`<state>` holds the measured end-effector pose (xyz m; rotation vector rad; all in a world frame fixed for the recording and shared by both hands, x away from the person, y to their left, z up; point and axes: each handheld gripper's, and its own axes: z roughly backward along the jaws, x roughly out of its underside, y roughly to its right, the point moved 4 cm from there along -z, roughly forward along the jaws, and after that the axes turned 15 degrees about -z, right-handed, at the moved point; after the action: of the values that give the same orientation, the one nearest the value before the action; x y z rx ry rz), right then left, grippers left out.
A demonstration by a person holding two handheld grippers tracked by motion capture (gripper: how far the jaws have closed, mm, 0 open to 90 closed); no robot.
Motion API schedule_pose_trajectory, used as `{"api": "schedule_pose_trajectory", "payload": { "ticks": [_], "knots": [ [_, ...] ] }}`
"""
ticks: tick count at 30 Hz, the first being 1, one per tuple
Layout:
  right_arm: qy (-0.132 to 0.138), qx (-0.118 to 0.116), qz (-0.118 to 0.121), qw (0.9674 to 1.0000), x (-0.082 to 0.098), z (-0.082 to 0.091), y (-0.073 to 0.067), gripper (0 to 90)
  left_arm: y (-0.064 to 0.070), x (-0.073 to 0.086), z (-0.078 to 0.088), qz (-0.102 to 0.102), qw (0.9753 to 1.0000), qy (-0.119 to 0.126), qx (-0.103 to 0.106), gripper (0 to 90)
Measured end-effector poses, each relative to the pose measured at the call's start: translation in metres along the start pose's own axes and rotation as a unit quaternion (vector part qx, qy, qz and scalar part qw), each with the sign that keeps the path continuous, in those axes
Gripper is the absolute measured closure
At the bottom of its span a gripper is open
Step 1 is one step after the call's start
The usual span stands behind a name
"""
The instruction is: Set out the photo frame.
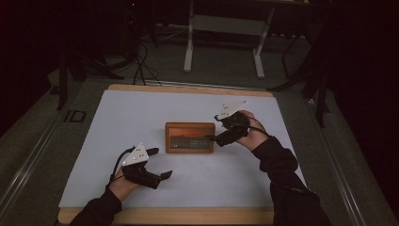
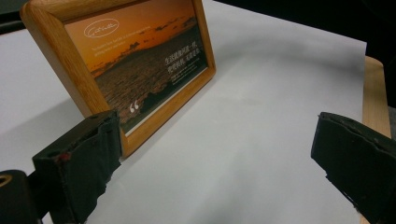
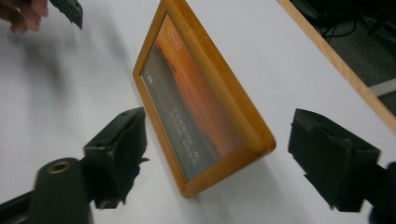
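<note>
Right tool (image 1: 214, 138) was seen open-jawed, nothing gripped, at the right end of the picture frame (image 1: 190, 137); left tool (image 1: 162, 162), open and empty, was farther, near the table's (image 1: 117, 106) front edge.

1. Your picture frame (image 1: 190, 137) is warm honey-brown wood around an orange sunset print with white lettering.
2. Your surface (image 1: 141, 113) is plain white, edged in pale wood.
3. Each hand-held gripper (image 1: 160, 176) has black jaws.

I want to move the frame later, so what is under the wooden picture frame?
The picture frame stands on the white sheet covering the wooden table. Its back and any stand behind it are hidden.
</note>
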<state>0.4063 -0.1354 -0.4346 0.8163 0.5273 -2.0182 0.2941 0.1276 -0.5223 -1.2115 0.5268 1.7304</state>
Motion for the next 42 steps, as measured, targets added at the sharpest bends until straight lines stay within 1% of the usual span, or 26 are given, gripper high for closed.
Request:
{"api": "schedule_pose_trajectory", "payload": {
  "ticks": [1,3,5,9,11,13,16,18,19,23,25,27,29,31,33,35,36,40,42],
  "knots": [
    [0.007,-0.008,-0.014,0.9999,0.006,0.004,0.001,15.1,0.0,-0.001,0.001,0.0,1.0,0.0,-0.001,2.7],
    [0.013,-0.006,-0.019,0.9997,0.011,0.006,0.001,14.6,0.0,-0.001,0.001,0.0,1.0,0.001,-0.001,2.6],
    [0.01,-0.011,-0.025,0.9996,0.015,0.008,0.001,14.5,0.0,0.0,0.001,0.001,1.0,0.001,-0.001,2.7],
    [0.008,-0.004,-0.025,0.9996,0.027,0.009,-0.001,14.5,0.0,0.0,0.001,0.001,1.0,0.001,-0.001,2.7],
    [0.006,-0.003,-0.024,0.9997,0.029,0.009,-0.001,14.5,0.0,0.0,0.001,0.001,1.0,0.001,-0.001,2.7],
    [0.007,-0.005,-0.027,0.9996,0.038,0.009,-0.004,14.3,0.0,-0.001,0.001,0.0,1.0,0.001,-0.002,2.7],
    [0.008,0.001,-0.022,0.9997,0.045,0.009,-0.008,14.3,0.0,-0.001,0.001,-0.007,1.0,0.002,-0.006,2.7],
    [0.013,-0.006,-0.026,0.9996,0.051,0.009,-0.011,14.3,0.0,-0.001,0.001,-0.006,1.0,0.003,-0.005,2.6],
    [0.013,-0.004,-0.023,0.9996,0.053,0.009,-0.012,14.3,0.0,-0.001,0.001,-0.007,1.0,0.003,-0.006,2.7],
    [0.013,-0.006,-0.026,0.9996,0.065,0.007,-0.018,14.4,0.001,-0.002,0.001,-0.01,0.9999,0.004,-0.005,2.6],
    [0.015,-0.012,-0.034,0.9992,0.071,0.007,-0.021,14.4,0.002,-0.002,0.001,-0.011,0.9999,0.004,-0.005,2.6],
    [0.022,-0.013,-0.038,0.9989,0.077,0.007,-0.023,14.6,0.002,-0.002,0.002,-0.01,0.9999,0.005,-0.005,2.7],
    [0.024,-0.014,-0.045,0.9986,0.083,0.007,-0.025,14.6,0.002,-0.002,0.002,-0.009,0.9999,0.006,-0.005,2.6],
    [0.023,-0.011,-0.047,0.9986,0.09,0.006,-0.026,14.6,0.002,-0.002,0.002,-0.009,0.9999,0.007,-0.005,2.7],
    [0.024,-0.015,-0.051,0.9983,0.096,0.005,-0.027,14.6,0.002,-0.002,0.002,-0.009,0.9999,0.007,-0.004,2.7],
    [0.023,-0.014,-0.053,0.9982,0.099,0.005,-0.028,14.6,0.002,-0.002,0.002,-0.009,0.9999,0.007,-0.004,2.7],
    [0.022,-0.019,-0.061,0.9978,0.105,0.004,-0.028,14.6,0.002,-0.002,0.002,-0.009,0.9999,0.007,-0.004,2.7],
    [0.026,-0.018,-0.068,0.9972,0.116,0.005,-0.03,14.6,0.002,-0.002,0.002,-0.009,0.9999,0.008,-0.004,2.7],
    [0.026,-0.014,-0.067,0.9973,0.121,0.005,-0.03,14.6,0.002,-0.002,0.002,-0.009,0.9999,0.007,-0.004,2.7]
  ]
}}
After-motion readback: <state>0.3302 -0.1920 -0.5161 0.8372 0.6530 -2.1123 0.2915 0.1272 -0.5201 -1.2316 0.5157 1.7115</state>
